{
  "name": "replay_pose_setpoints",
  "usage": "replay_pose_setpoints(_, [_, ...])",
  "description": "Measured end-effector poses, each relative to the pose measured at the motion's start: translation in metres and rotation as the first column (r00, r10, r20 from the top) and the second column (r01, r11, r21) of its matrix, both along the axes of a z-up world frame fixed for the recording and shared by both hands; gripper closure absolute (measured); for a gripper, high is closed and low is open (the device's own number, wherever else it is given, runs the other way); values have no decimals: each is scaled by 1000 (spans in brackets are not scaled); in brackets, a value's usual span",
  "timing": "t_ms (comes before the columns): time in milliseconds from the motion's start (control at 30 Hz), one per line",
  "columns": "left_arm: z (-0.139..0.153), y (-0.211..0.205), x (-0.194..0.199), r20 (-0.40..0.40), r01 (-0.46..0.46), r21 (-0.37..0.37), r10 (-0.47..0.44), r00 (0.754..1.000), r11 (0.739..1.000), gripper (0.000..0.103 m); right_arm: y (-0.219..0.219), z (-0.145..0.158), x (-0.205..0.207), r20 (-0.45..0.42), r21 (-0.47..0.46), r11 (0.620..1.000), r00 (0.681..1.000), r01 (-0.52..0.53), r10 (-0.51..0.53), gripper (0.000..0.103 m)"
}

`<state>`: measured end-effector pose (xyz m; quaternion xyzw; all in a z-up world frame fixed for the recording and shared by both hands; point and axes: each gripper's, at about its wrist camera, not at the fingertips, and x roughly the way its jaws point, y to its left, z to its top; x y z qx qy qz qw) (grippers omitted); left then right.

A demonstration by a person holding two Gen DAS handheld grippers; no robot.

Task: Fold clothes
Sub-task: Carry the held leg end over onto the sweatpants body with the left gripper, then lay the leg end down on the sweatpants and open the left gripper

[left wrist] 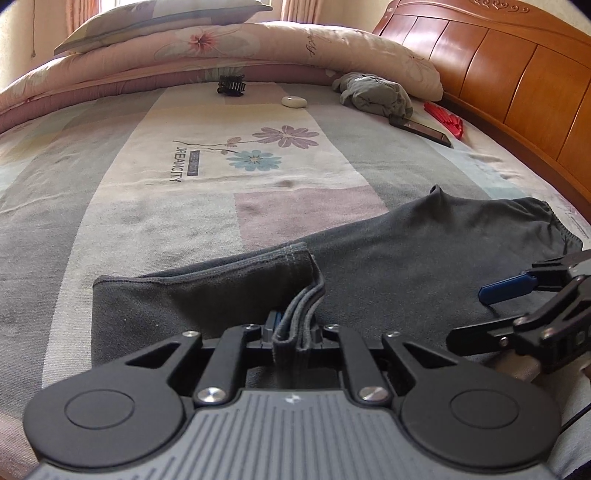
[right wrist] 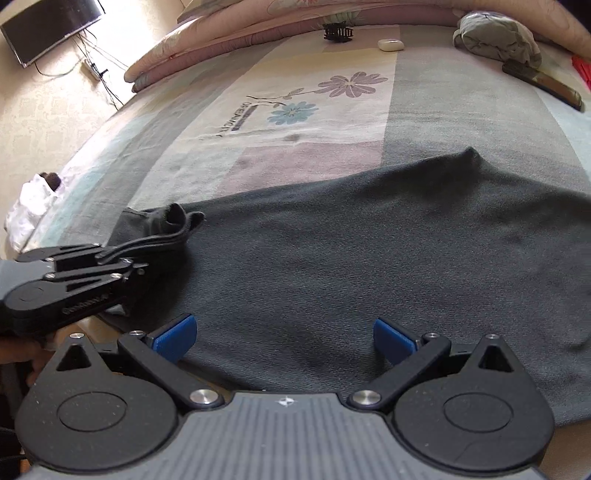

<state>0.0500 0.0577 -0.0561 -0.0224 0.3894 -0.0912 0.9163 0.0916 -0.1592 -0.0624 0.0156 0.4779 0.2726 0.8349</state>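
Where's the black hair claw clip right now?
The black hair claw clip lies on the bedsheet at the far end of the bed, against the folded quilt, just left of the small white case in both wrist views.

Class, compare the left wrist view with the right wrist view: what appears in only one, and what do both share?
Only the left wrist view shows the wooden headboard and the pillow. Only the right wrist view shows the wall television and the white bundle. Both show the dark grey garment, the hair clip and the flowered sheet.
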Motion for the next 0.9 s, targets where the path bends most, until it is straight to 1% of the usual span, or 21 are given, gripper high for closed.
replay_pose_setpoints(100, [6, 2, -6, 4, 30, -61, -29, 1000, 998, 82, 8, -7, -4, 58, -76, 997, 998, -27, 31, 0])
replay_pose_setpoints(167, [15, 3, -15, 27, 73, -96, -71, 997, 993, 78, 13, -10, -7, 86, -118, 992, 995, -46, 56, 0])
replay_pose_setpoints(200, [21, 4, -20, 43, 100, -116, -95, 995, 988, 74, 16, -11, -9, 95, -140, 989, 993, -55, 69, 0])
replay_pose_setpoints(233, [26, 6, -24, 61, 118, -128, -111, 992, 985, 72, 18, -11, -10, 103, -160, 985, 991, -63, 81, 0])
replay_pose_setpoints(267, [29, 9, -25, 76, 118, -124, -109, 991, 985, 68, 20, -12, -11, 112, -180, 981, 989, -71, 92, 0])
replay_pose_setpoints(300, [32, 13, -27, 91, 116, -119, -106, 990, 986, 66, 21, -13, -12, 121, -192, 979, 988, -74, 98, 0])
replay_pose_setpoints(367, [30, 27, -23, 108, 67, -82, -58, 992, 994, 65, 22, -14, -16, 137, -204, 976, 985, -74, 103, 0])
replay_pose_setpoints(400, [24, 35, -18, 101, 27, -70, -20, 995, 997, 66, 22, -14, -17, 144, -207, 976, 984, -75, 106, 0])
replay_pose_setpoints(467, [9, 54, -4, 85, -43, -62, 48, 995, 997, 68, 22, -15, -20, 158, -213, 974, 981, -77, 112, 0])
replay_pose_setpoints(533, [-7, 66, 9, 70, -86, -34, 88, 994, 996, 69, 23, -16, -20, 165, -218, 973, 980, -77, 115, 0])
replay_pose_setpoints(600, [-24, 75, 18, 27, -109, -76, 111, 993, 991, 69, 24, -16, -20, 168, -222, 972, 979, -74, 113, 0])
replay_pose_setpoints(633, [-26, 76, 17, 42, -106, -96, 110, 993, 990, 68, 25, -16, -20, 169, -223, 972, 979, -72, 112, 0])
replay_pose_setpoints(667, [-22, 76, 15, 51, -93, -97, 98, 994, 991, 66, 25, -16, -20, 170, -225, 972, 979, -72, 111, 0])
replay_pose_setpoints(767, [-11, 74, 10, 77, -55, -97, 63, 995, 994, 66, 25, -16, -21, 172, -224, 972, 979, -71, 111, 0])
replay_pose_setpoints(833, [-7, 80, 8, 99, -84, -79, 91, 991, 993, 66, 25, -16, -21, 175, -225, 972, 978, -68, 109, 0])
replay_pose_setpoints(900, [-12, 89, 12, 80, -118, -67, 124, 989, 991, 66, 25, -17, -22, 179, -227, 972, 978, -65, 108, 0])
